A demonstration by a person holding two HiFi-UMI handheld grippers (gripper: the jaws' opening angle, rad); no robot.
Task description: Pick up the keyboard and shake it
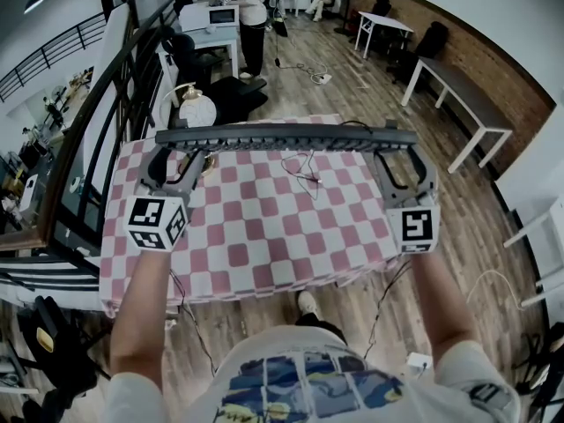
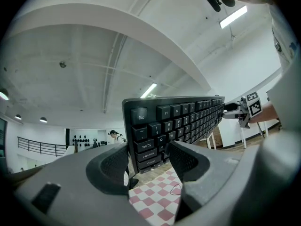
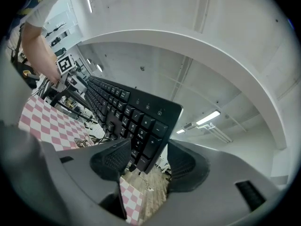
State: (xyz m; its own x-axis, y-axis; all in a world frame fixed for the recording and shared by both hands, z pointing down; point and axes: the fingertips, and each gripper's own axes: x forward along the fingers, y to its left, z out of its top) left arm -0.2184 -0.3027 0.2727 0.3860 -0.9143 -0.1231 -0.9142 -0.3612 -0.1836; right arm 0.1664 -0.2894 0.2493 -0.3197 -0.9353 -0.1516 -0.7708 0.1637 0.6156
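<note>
A black keyboard (image 1: 286, 137) hangs in the air above the checkered table, tipped up on its long edge so the head view sees only a thin bar. My left gripper (image 1: 181, 164) is shut on its left end; in the left gripper view the Esc and Tab keys (image 2: 143, 135) sit between the pads (image 2: 115, 160). My right gripper (image 1: 401, 164) is shut on the right end, where the number-pad corner (image 3: 148, 138) stands between its jaws (image 3: 148, 163). Each gripper's marker cube shows far along the keyboard in the other's view.
Below lies a table with a pink-and-white checkered cloth (image 1: 264, 236) and a thin black cable (image 1: 304, 167) on it. A white round object (image 1: 196, 110) stands at the table's far left. A black railing (image 1: 106, 130) runs along the left. A person (image 1: 251, 11) stands far back.
</note>
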